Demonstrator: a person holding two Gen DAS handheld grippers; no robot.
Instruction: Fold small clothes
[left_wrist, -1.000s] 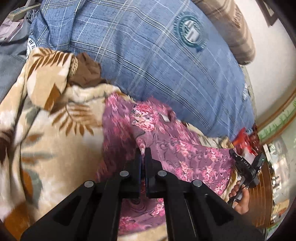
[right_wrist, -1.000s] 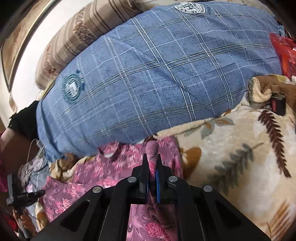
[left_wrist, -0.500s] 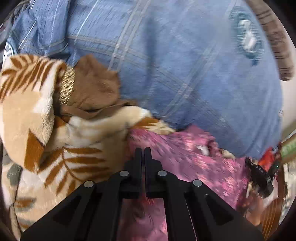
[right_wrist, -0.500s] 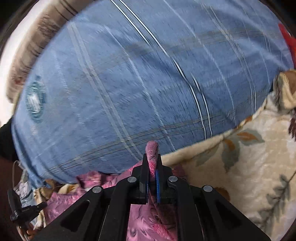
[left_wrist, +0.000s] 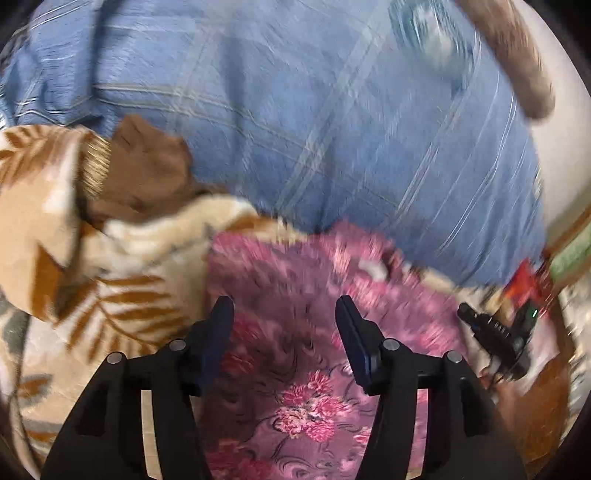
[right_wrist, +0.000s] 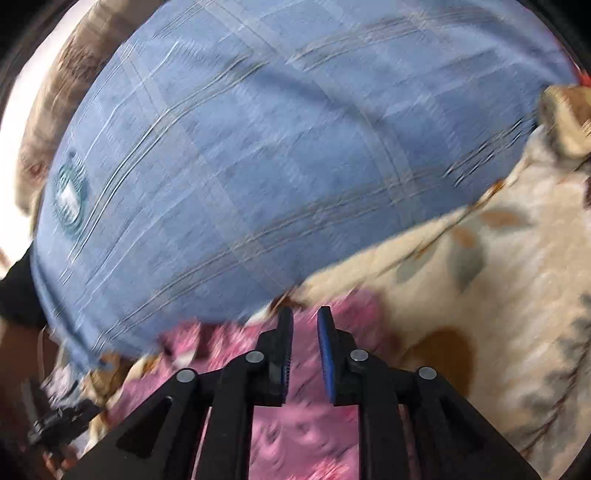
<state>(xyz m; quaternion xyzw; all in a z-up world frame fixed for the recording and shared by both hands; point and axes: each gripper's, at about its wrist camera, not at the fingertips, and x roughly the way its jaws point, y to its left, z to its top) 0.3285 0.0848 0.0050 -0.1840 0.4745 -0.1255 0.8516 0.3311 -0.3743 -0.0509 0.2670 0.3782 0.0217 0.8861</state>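
A pink and purple floral garment lies on a beige leaf-print blanket, its far edge against a big blue plaid cushion. My left gripper is wide open just above the garment, holding nothing. In the right wrist view the same garment lies under my right gripper, whose jaws stand a little apart with no cloth between them. The right gripper also shows small at the right edge of the left wrist view. Both views are blurred.
A brown cloth lies at the blanket's folded-over corner on the left. The blue cushion fills the far side, with a striped brown pillow behind it. The blanket spreads to the right. Red packaging sits at far right.
Both grippers were shut on the garment's edge and carried it toward the blue cushion. Now both have opened and the garment lies let go on the blanket.
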